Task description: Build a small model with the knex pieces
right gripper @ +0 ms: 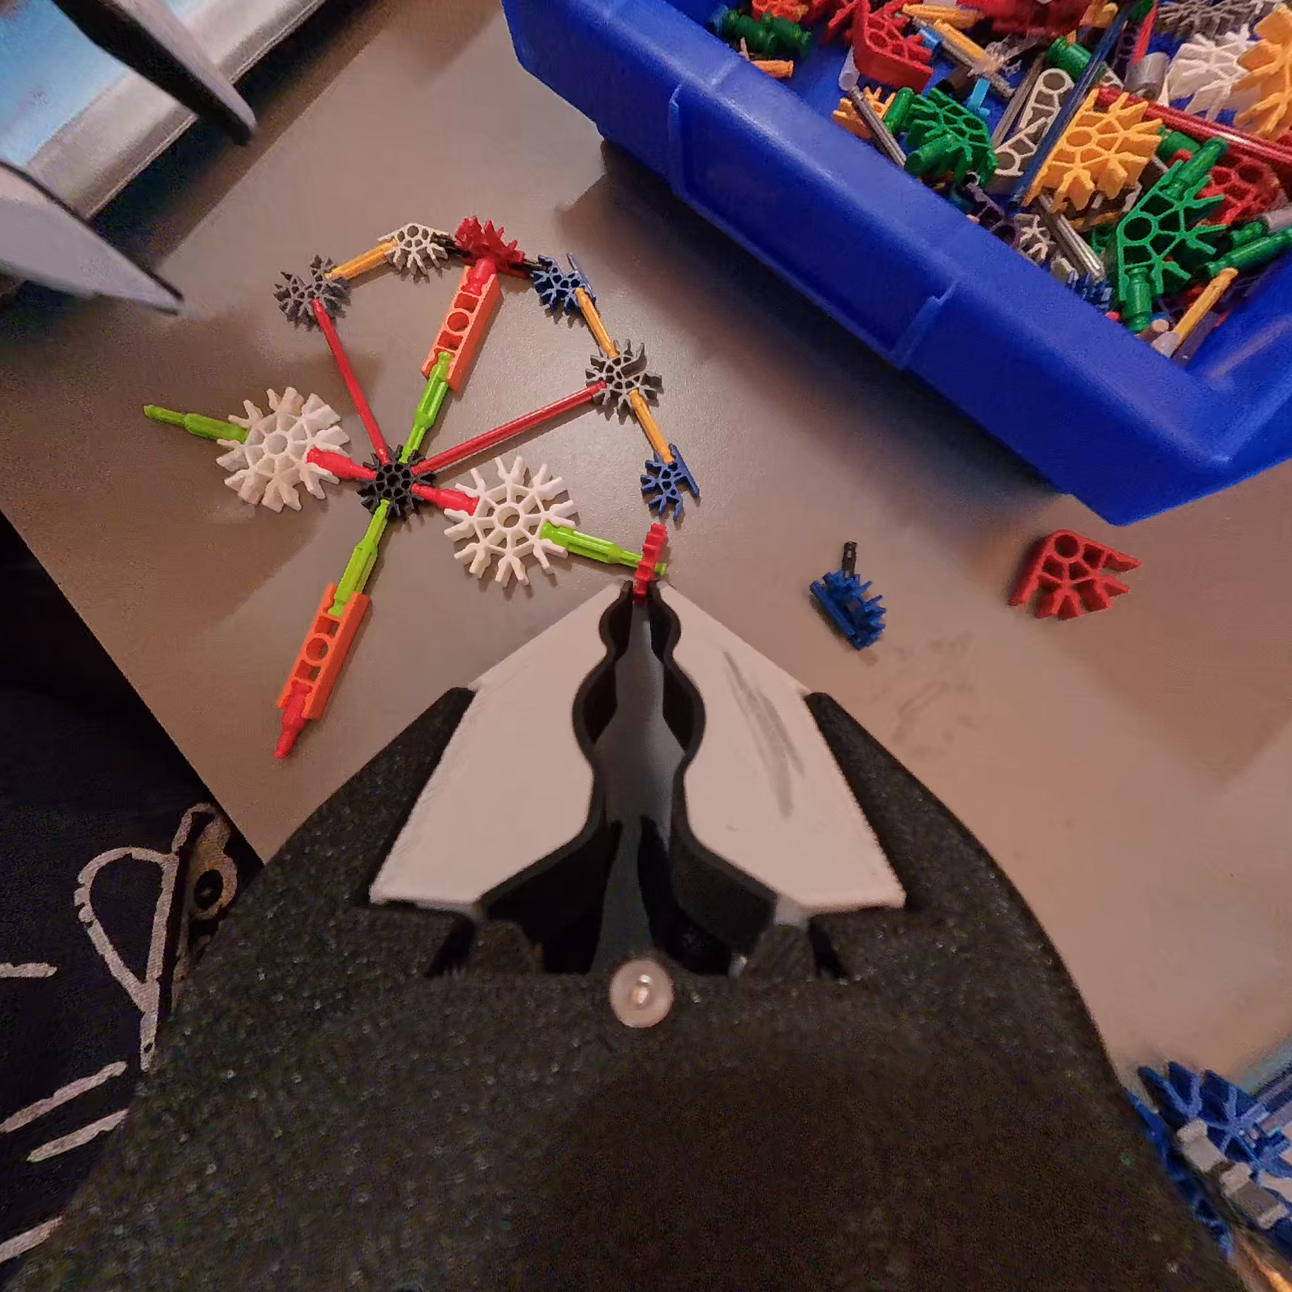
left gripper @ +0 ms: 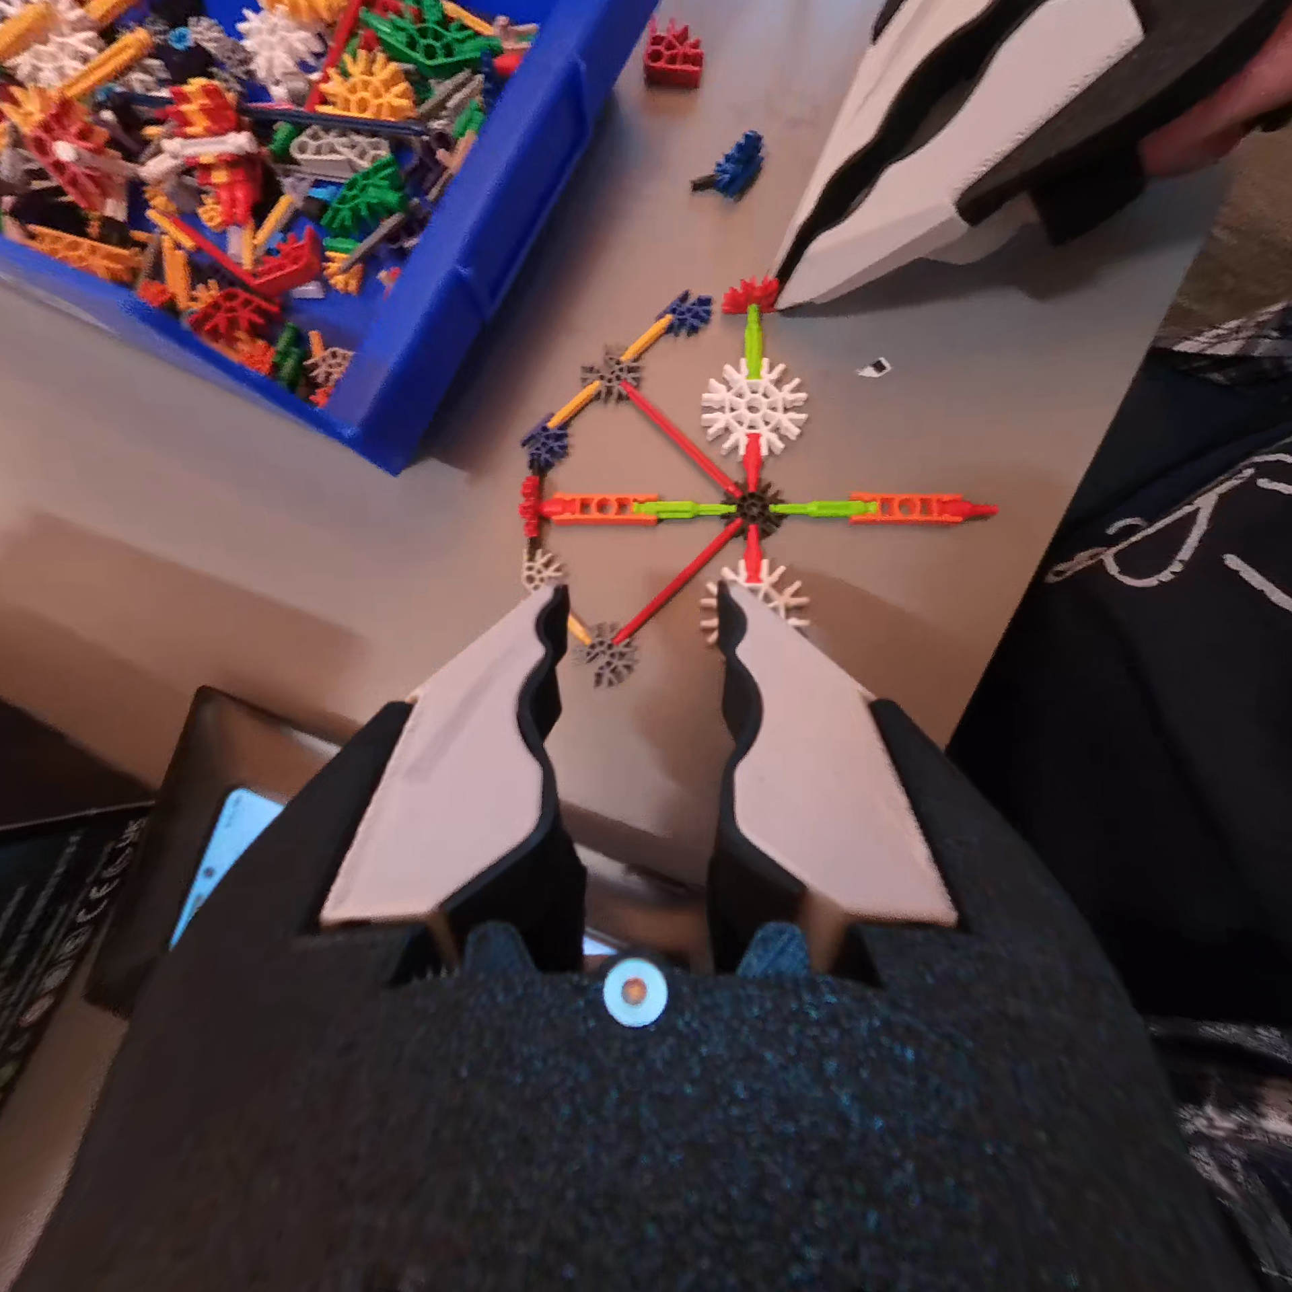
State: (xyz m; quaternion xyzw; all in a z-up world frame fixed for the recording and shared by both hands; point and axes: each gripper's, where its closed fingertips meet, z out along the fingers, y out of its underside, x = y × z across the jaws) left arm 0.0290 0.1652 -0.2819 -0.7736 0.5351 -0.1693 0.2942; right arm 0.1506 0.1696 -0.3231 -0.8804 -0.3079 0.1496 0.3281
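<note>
Clamped by the right gripper [right gripper: 642, 593], the small red plastic connector [right gripper: 651, 556] risks being twisted off its lime-green rod [right gripper: 587, 545] near the table's [right gripper: 979, 804] edge, while the left gripper [left gripper: 640, 608] is held released above the flat rod-and-connector wheel [left gripper: 754, 508].

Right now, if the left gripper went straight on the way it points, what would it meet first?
Likely the grey connector at the near rim of the rod-and-connector wheel, which lies just beyond the open jaws of the left gripper. Height above the table is unclear, so it might pass over.

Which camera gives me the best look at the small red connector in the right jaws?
The right wrist view: the red connector sits edge-on at the tips of the right gripper, on a green rod. The left wrist view shows it farther off, partly hidden behind the jaws.
</note>
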